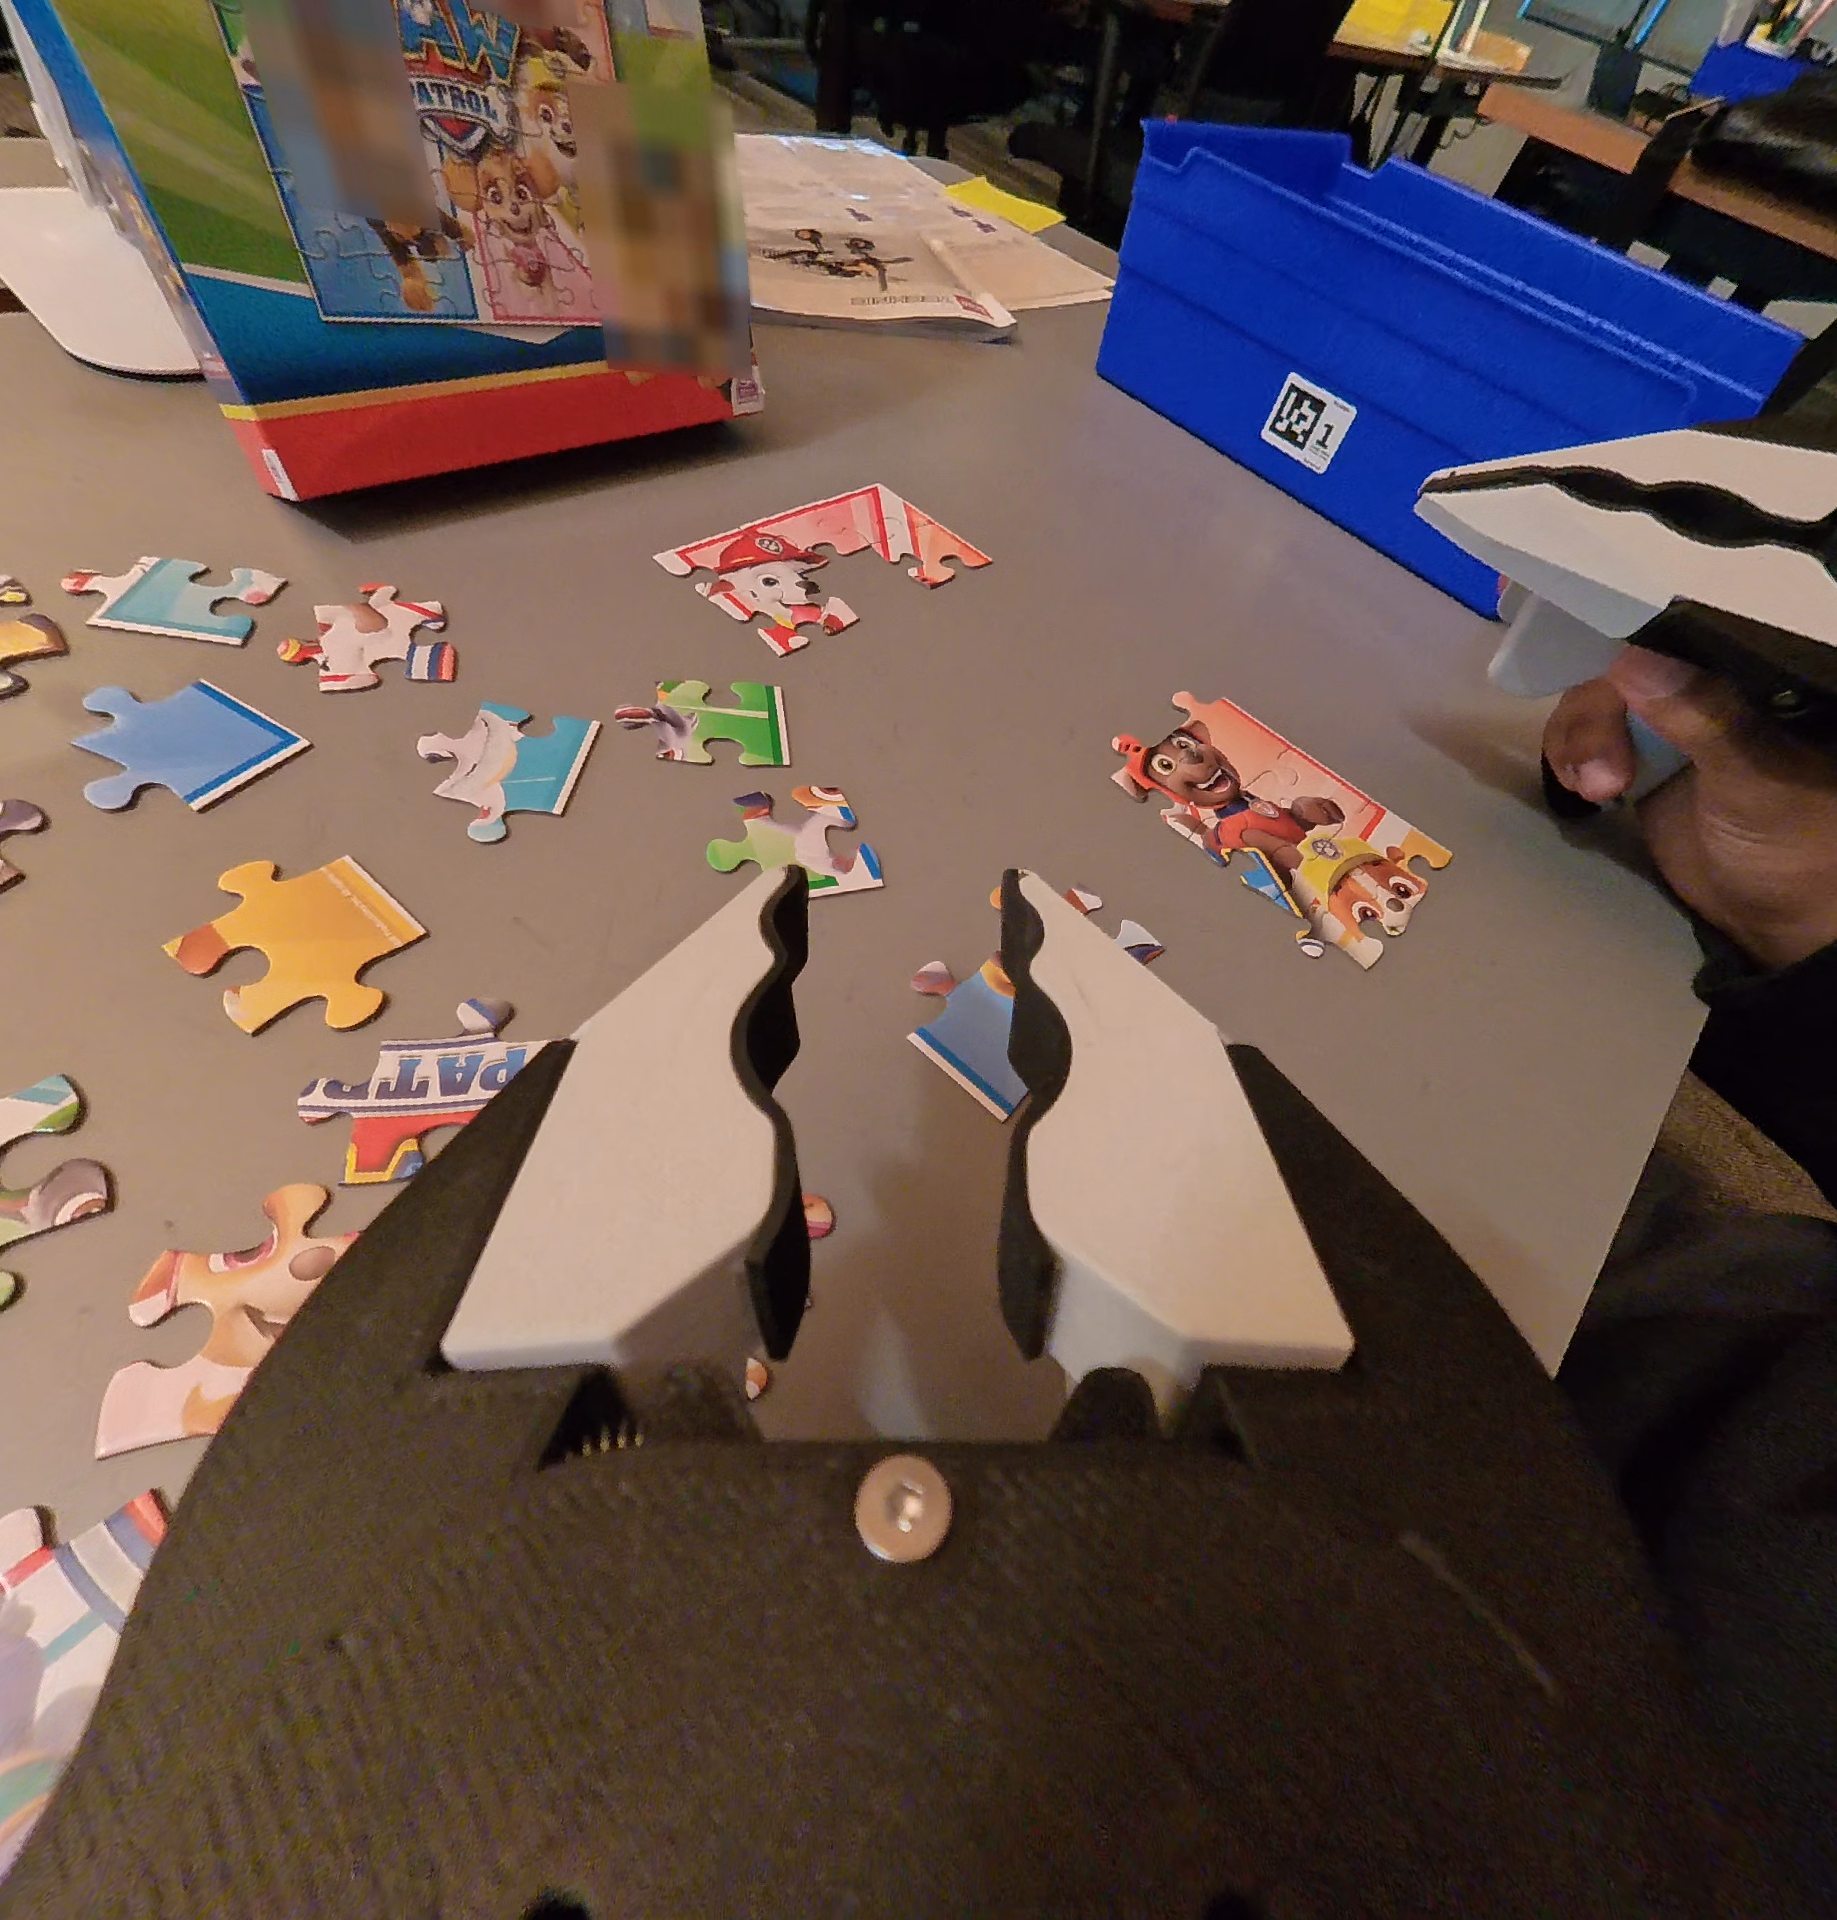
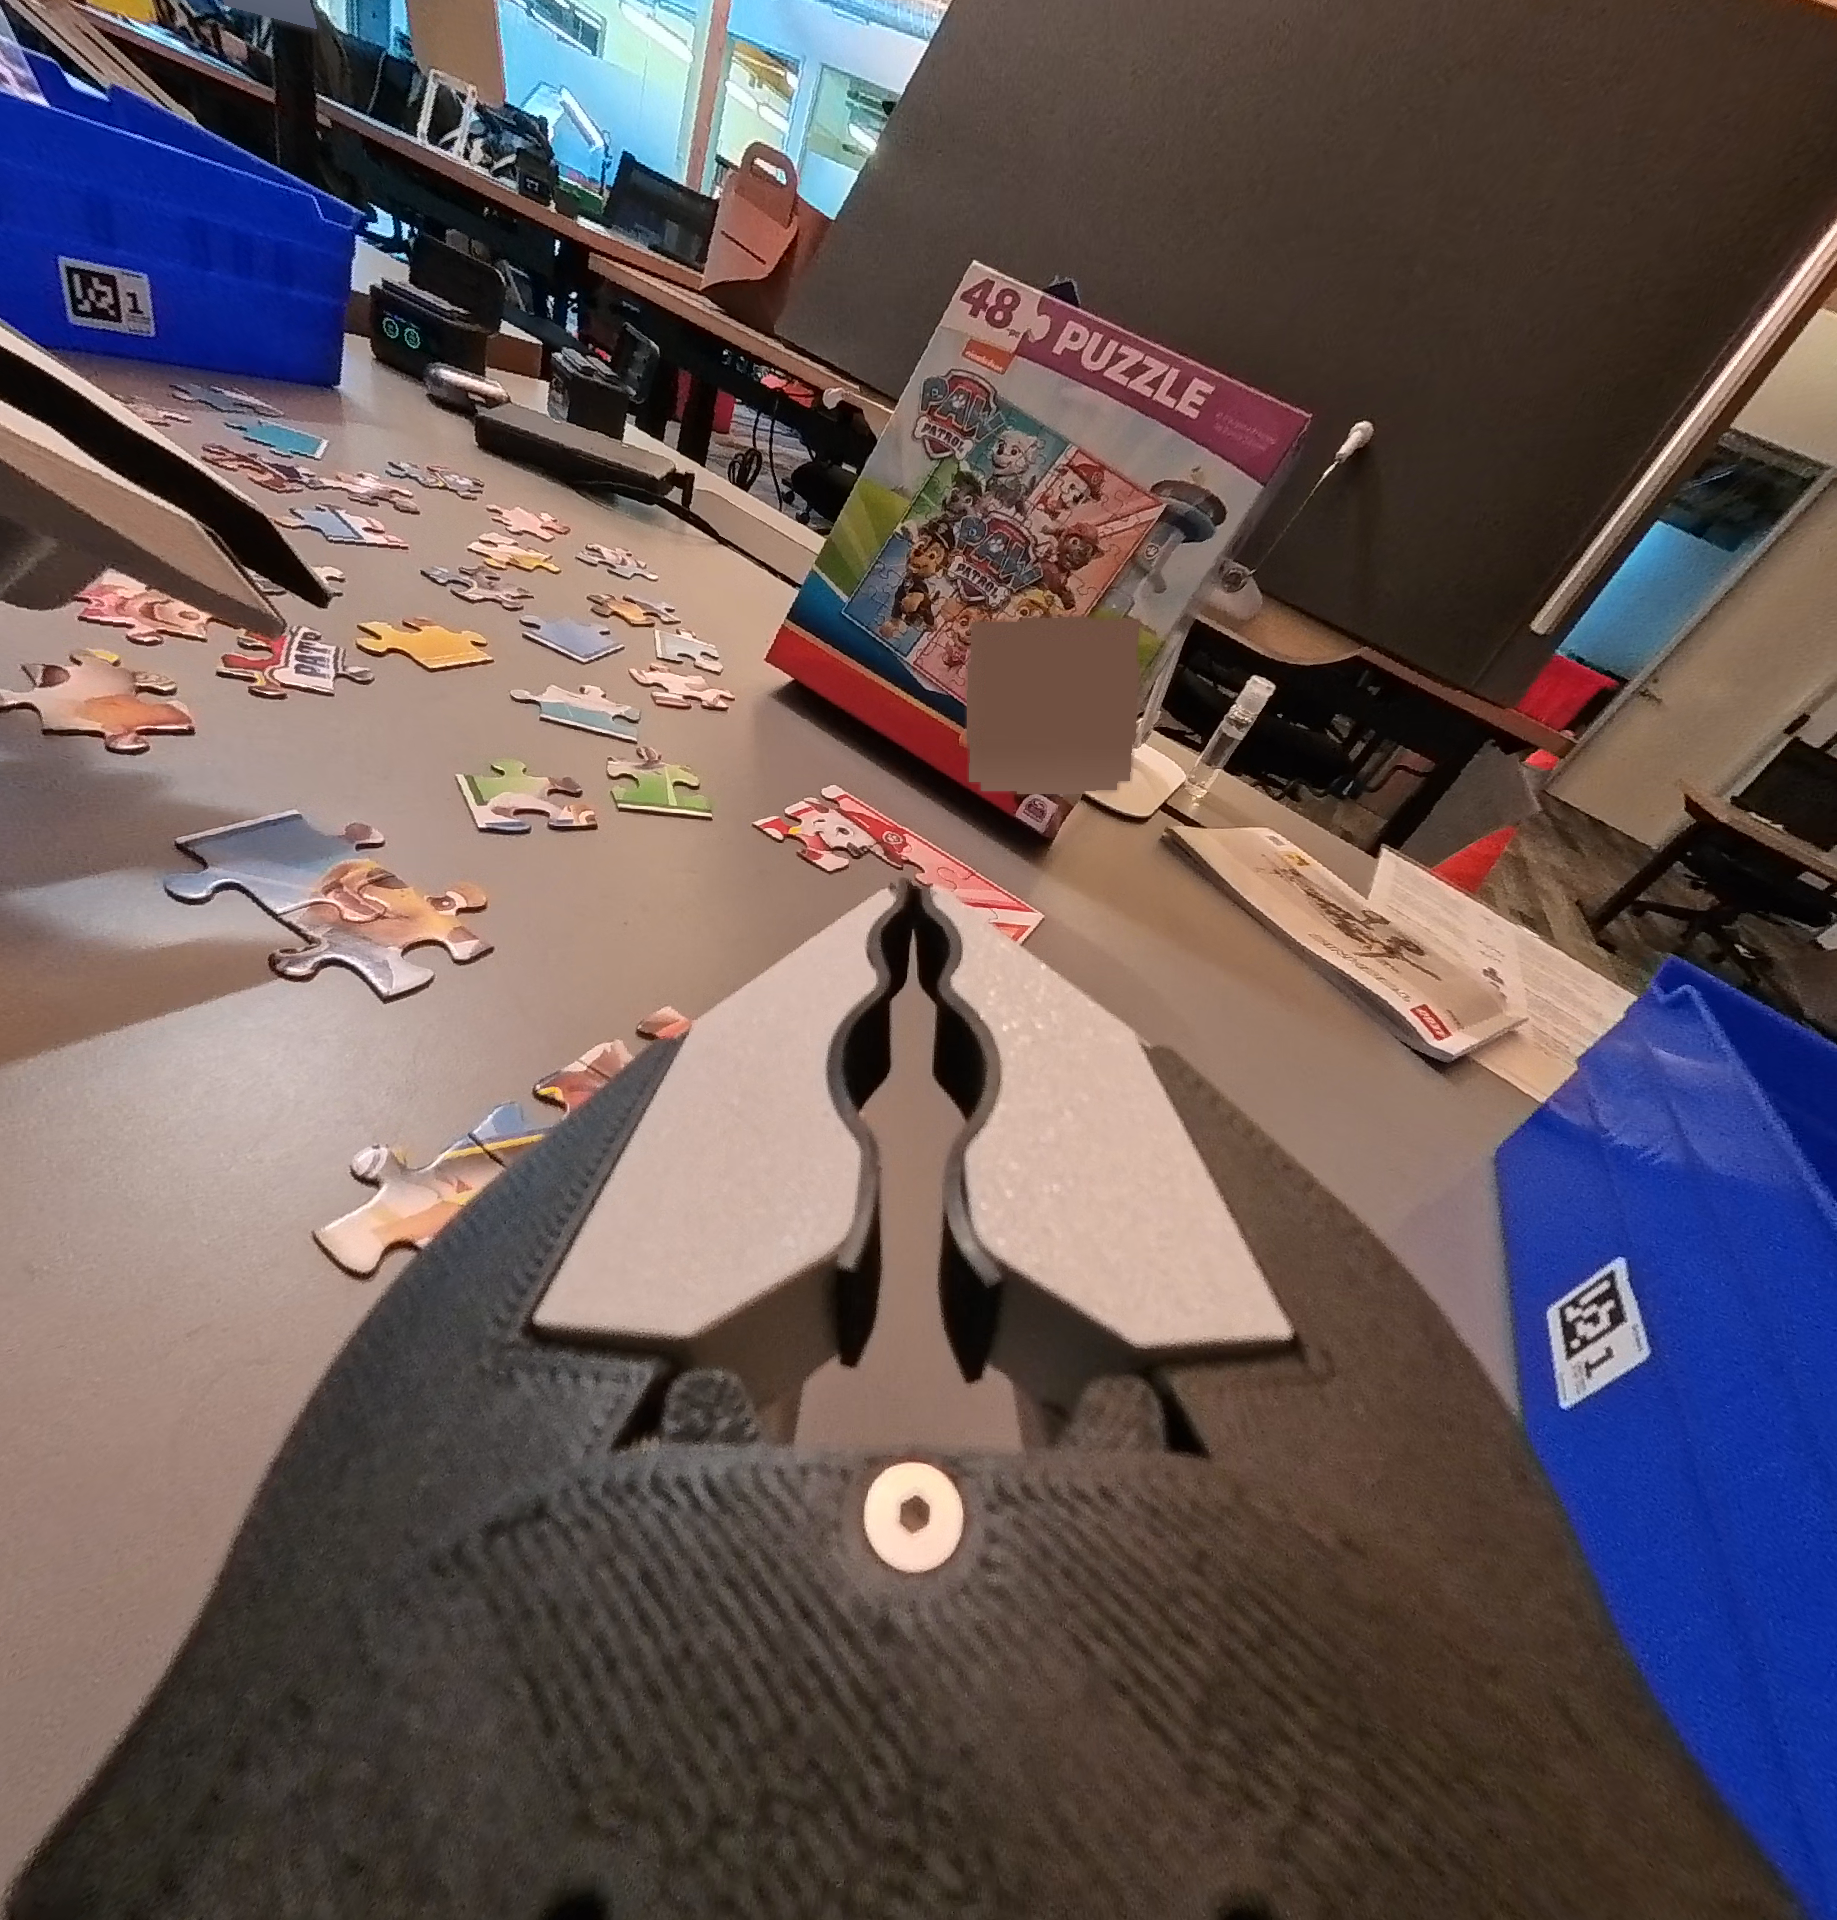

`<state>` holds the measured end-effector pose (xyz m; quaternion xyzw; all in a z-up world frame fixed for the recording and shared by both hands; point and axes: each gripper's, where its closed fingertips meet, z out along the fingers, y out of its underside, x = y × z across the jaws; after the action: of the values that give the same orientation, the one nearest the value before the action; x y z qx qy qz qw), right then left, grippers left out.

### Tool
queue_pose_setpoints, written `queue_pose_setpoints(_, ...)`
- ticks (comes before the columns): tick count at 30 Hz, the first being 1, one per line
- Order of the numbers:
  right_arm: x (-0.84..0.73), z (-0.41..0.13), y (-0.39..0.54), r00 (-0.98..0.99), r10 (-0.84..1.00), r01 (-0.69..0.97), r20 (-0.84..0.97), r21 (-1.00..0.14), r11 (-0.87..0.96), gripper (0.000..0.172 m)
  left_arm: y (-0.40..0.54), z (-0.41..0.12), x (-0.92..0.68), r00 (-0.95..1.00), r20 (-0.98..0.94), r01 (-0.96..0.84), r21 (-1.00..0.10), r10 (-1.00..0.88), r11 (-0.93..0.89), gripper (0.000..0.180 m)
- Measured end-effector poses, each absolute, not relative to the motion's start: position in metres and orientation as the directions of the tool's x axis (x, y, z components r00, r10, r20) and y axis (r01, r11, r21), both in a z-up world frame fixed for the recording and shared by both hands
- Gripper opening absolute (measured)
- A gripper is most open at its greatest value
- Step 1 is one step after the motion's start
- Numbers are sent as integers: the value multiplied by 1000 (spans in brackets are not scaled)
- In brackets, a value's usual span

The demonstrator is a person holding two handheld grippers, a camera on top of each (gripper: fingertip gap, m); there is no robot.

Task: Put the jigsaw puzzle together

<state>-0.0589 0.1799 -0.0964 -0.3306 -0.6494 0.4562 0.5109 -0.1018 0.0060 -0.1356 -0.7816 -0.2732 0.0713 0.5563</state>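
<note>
My left gripper [image 1: 901, 883] is open, with only bare grey table [image 1: 1080, 623] between its pads. A blue puzzle piece [image 1: 968, 1031] lies flat on the table, partly under its right finger. A green and white piece [image 1: 789, 836] lies by its left fingertip. My right gripper [image 2: 912, 891] is shut with nothing between its pads. It hovers low over the table, in front of a joined red cluster of pieces [image 2: 893, 847]. It also shows in the left wrist view [image 1: 1433, 499], at the right in a person's hand. A joined cluster with cartoon pups [image 1: 1283, 831] lies between the two grippers.
Several loose pieces [image 1: 296, 940] are spread over the left of the table. A puzzle box [image 1: 457, 260] stands at the back, with a booklet [image 1: 893, 249] beside it. A blue bin [image 1: 1413, 312] stands at the back right, close to my right gripper [image 2: 1724, 1351]. My right fingertips sit around 20 cm from my left ones. Between my left fingertips and the blue puzzle piece [image 1: 968, 1031] there is roughly 6 cm. Seen from the right wrist view [image 2: 288, 840] as well.
</note>
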Motion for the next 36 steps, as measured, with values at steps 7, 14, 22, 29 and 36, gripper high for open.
queue_pose_setpoints(7,-59,-96,181,-259,898,-38,355,-933,357,0,8,-139,-102,841,178,347,-902,510,-258,37)
queue_pose_setpoints(14,-59,-96,181,-259,898,-37,355,-933,358,0,8,-140,-102,841,174,348,-900,512,-265,37)
queue_pose_setpoints(22,-59,-96,181,-259,898,-38,356,-933,359,0,9,-142,-101,844,152,335,-898,515,-285,38)
queue_pose_setpoints(29,-59,-96,180,-258,896,-42,360,-931,362,0,10,-143,-100,845,132,324,-897,519,-299,38)
queue_pose_setpoints(36,-58,-95,180,-257,895,-43,363,-930,365,0,11,-145,-101,845,122,324,-891,521,-317,39)
